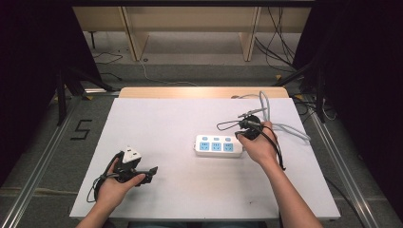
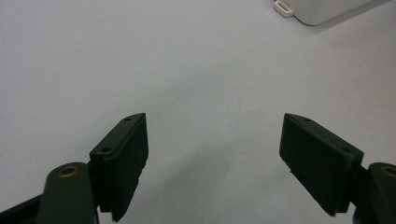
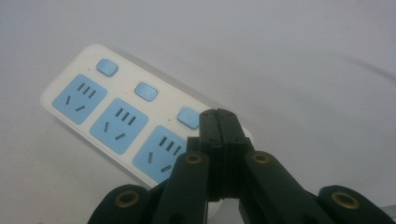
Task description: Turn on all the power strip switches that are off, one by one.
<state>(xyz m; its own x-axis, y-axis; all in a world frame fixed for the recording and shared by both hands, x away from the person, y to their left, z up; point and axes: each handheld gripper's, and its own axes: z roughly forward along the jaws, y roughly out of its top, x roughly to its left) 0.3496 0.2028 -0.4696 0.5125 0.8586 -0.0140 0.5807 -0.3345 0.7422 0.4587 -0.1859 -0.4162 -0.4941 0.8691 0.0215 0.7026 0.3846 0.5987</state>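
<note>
Jaws pressed flat together, nothing between them, the right gripper [image 3: 219,126] hangs just over the power strip [image 1: 217,145] at its right end, beside the nearest blue switch [image 3: 188,117]. Well left of the strip and nearer the person, the left gripper [image 2: 215,154] rests with jaws wide apart over bare white table [image 1: 180,185].

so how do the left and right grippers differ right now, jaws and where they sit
The left gripper has its jaws wide apart with nothing between them; the right gripper has its jaws pressed together, empty.
The left gripper sits over bare table, well away from the power strip; the right gripper sits at the strip's cable end, near its last switch.
Both are black, hand-held and trail a cable.
</note>
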